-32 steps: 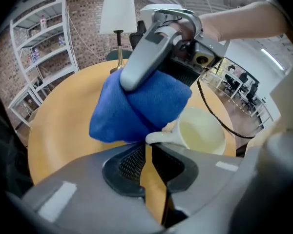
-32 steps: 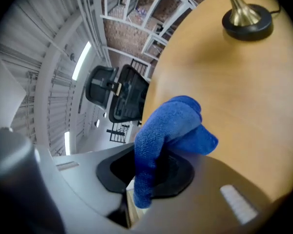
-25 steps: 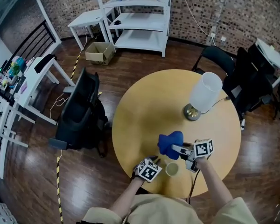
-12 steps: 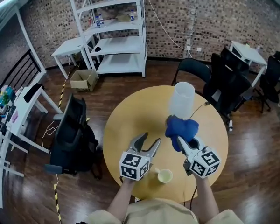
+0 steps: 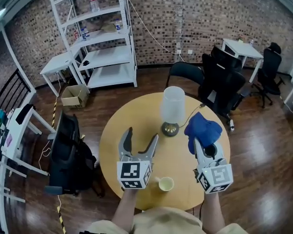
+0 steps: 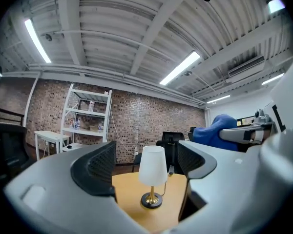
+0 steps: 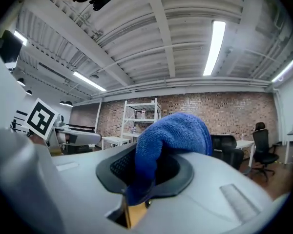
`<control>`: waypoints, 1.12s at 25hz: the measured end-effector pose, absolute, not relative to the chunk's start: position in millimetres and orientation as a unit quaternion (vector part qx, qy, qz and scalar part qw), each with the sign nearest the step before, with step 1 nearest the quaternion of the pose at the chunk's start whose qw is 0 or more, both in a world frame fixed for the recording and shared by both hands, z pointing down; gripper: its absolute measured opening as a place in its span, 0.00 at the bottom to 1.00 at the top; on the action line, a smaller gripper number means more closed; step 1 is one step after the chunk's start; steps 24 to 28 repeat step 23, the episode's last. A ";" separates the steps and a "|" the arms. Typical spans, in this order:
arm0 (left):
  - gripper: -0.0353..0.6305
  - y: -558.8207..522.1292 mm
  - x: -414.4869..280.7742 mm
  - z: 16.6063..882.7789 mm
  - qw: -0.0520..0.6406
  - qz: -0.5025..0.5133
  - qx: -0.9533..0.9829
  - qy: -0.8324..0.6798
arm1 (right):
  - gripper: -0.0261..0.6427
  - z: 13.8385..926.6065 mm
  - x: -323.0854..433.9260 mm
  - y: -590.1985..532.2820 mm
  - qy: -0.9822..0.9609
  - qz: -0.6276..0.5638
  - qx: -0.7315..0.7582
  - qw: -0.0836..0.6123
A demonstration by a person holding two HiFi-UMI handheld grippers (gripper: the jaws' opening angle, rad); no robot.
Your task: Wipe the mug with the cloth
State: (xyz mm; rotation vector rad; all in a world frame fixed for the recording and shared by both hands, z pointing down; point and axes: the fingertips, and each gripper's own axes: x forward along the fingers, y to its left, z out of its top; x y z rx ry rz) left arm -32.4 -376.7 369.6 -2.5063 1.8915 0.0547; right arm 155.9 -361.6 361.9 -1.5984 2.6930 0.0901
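Note:
A pale yellow mug stands alone on the round wooden table, near its front edge. My left gripper is lifted above the table to the mug's left. Its jaws have just been opening and now stand wide apart with nothing between them. The left gripper view shows only the lamp between the jaws. My right gripper is raised to the right of the mug and shut on a blue cloth. The cloth bulges out from between the right jaws.
A table lamp with a white shade and brass foot stands at the table's middle back. Black office chairs are behind the table and one is at its left. White shelving stands by the brick wall.
Both grippers have risen from the table top and turned to point level. The left one came away from the mug and opened wide. The right one carried the blue cloth up.

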 end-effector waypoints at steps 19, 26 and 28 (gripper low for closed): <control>0.61 -372.6 -13.5 371.9 0.003 0.010 -0.809 0.588 | 0.13 371.5 166.9 -340.8 0.853 0.014 -0.522 0.003; 0.61 -374.0 -11.8 370.8 0.001 0.012 -0.811 0.585 | 0.13 372.7 165.3 -341.9 0.854 0.013 -0.521 0.003; 0.61 -374.0 -11.8 370.8 0.001 0.012 -0.811 0.585 | 0.13 372.7 165.3 -341.9 0.854 0.013 -0.521 0.003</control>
